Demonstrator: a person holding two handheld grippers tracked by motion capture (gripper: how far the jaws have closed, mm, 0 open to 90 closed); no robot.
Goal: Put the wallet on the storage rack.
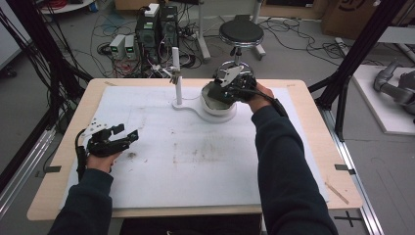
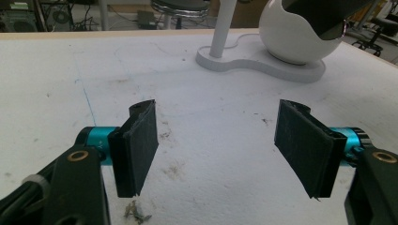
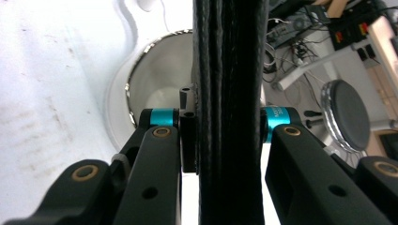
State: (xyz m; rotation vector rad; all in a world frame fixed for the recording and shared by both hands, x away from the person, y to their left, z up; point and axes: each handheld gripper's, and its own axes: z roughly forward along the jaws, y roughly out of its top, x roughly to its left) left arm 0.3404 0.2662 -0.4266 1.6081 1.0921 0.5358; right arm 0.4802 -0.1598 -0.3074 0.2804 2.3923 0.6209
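My right gripper [image 1: 221,92] is shut on a flat black object with stitched edges [image 3: 230,84], held edge-on between both pads. It hangs over the open mouth of a round white bowl [image 1: 219,108] at the far middle of the table. In the right gripper view the bowl's shiny inside [image 3: 162,79] lies just behind the black object. The bowl shares a white base with an upright white post [image 1: 178,85]. My left gripper [image 1: 122,134] rests at the table's left, open, with nothing between its pads [image 2: 141,140]. From there the bowl [image 2: 288,40] shows ahead, the black object [image 2: 324,16] at its top.
A white sheet [image 1: 195,161] covers the wooden table [image 1: 313,132]. Small debris [image 2: 136,213] lies near the left gripper. Beyond the far edge stand a black stool [image 1: 241,33], computer cases [image 1: 157,27] and floor cables. Black frame posts [image 1: 359,46] rise at the sides.
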